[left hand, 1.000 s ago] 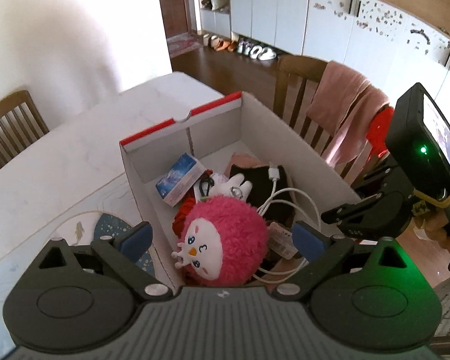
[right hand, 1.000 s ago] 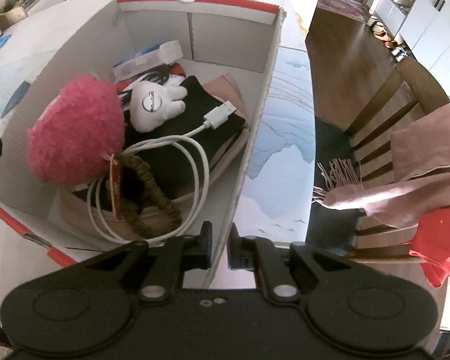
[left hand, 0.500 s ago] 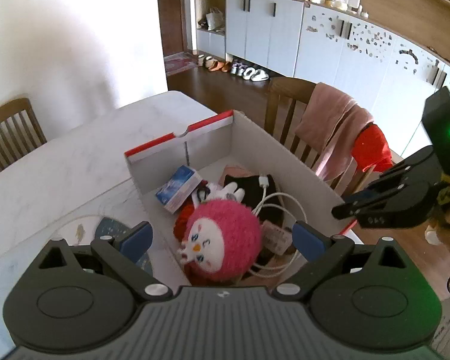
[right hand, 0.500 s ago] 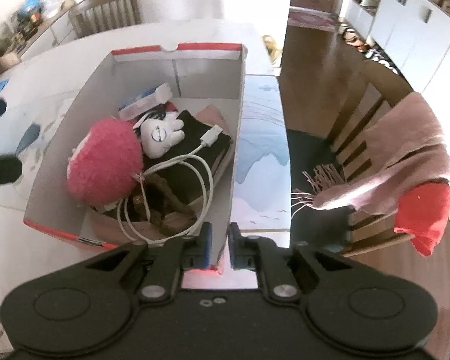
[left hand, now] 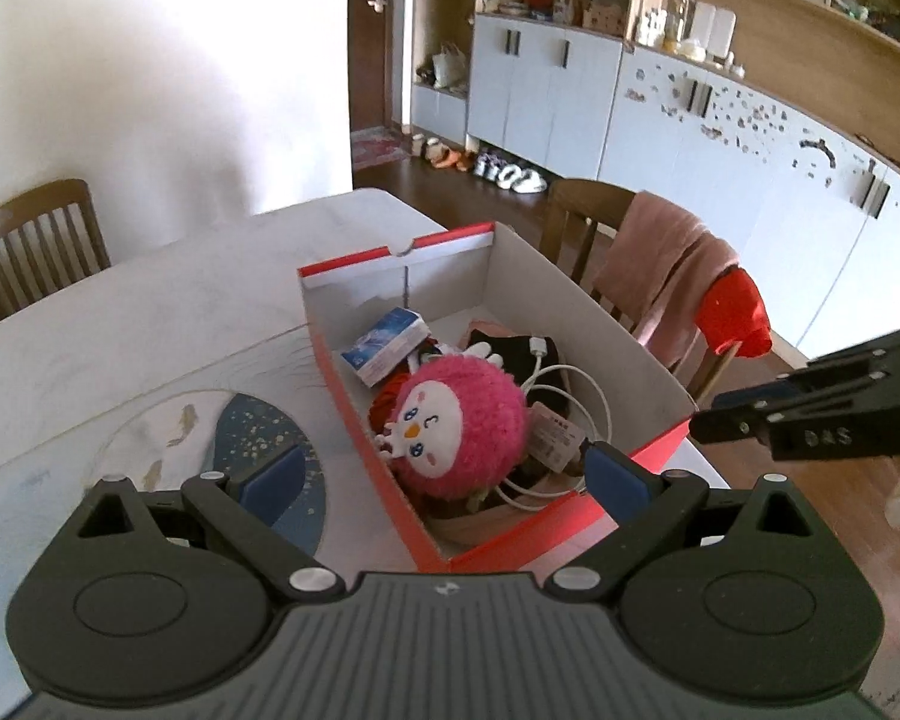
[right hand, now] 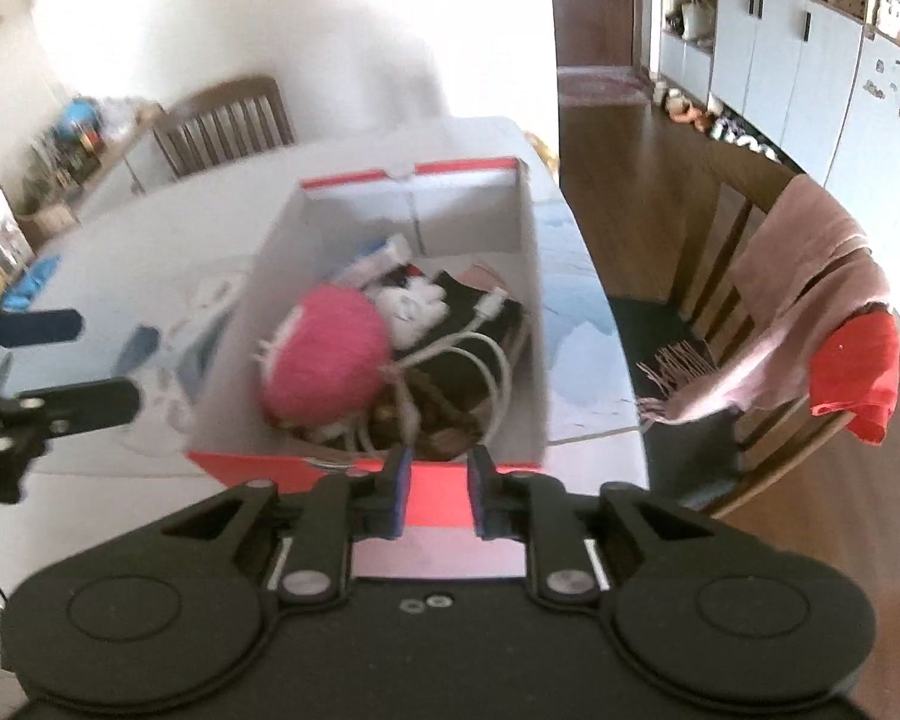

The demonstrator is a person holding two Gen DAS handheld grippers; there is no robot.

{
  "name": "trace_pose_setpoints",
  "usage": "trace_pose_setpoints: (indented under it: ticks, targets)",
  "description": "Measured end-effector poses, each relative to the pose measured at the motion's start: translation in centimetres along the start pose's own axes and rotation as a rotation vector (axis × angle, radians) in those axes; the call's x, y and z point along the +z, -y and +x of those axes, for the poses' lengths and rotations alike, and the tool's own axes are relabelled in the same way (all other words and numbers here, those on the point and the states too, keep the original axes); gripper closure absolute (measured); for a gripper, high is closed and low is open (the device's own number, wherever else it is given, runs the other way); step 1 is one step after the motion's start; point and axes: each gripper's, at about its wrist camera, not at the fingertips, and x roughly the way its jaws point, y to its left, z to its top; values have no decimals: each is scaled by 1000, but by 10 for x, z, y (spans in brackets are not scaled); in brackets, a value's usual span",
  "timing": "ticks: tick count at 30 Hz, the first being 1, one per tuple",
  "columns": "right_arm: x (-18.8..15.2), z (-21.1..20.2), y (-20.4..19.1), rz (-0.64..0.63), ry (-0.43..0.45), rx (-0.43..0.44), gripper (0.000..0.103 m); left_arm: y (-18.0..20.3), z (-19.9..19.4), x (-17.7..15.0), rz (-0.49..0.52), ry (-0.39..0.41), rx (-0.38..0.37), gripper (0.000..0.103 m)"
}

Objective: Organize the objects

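Box (left hand: pixel 600 324) sitting on pale table (left hand: pixel 150 300), open-topped, white walls with red rim, long axis running away from both cameras toward far wall bearing notched red edge. Lying ahead of and below both tools; near short wall closest to each.

Inside box: pink plush (left hand: pixel 459 426) filling near half, leaning toward left long wall; white cable (left hand: pixel 594 396) looping just right of plush, over dark folded cloth (left hand: pixel 510 345); small blue-and-white carton (left hand: pixel 387 345) tilting against far-left corner; small white plush hand (right hand: pixel 408 309) between carton and cable.

Left gripper (left hand: pixel 444 474) hovering above near-left corner of box, fingers spread wide, nothing between pads, plush showing in gap well below. Right gripper (right hand: pixel 435 495) hanging over near short wall, toward right corner; jaws having just been opening, now standing partly apart with only red rim visible behind gap, nothing pinched. Right wrist view blurring somewhat.

Judging nearness: left tool looking straight down onto plush side, right tool lining up with cable side. Both standing clear of contents, well above rim.

Outside box: blue fish-pattern mat (left hand: pixel 258 450) lying beside left long wall; chair draped with pink scarf (left hand: pixel 672 276) and red cloth (left hand: pixel 735 315) standing just beyond right long wall. Nothing loose seen on table near box; sorting looking close to finished, as a judgement only.
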Motion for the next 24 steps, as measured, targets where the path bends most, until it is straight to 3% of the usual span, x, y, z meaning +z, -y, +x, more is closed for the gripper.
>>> trace_pose_setpoints:
  ticks: [1, 3, 7, 16, 24]
  targets:
    - [-3, -6, -3, 2, 23, 5, 67, -1, -4, -2, -5, 7, -1, 3]
    - [-8, -14, -10, 4, 54, 17, 66, -3, -9, -6, -12, 20, -8, 3]
    - [-16, -27, -23, 1, 126, 30, 48, -5, -19, -15, -13, 45, -10, 3]
    - [-29, -49, -39, 1, 261, 31, 22, -13, -38, -28, -36, 111, -30, 0]
    - [-42, -53, -53, -19, 281, 13, 14, -16, -45, -38, -35, 134, -18, 0]
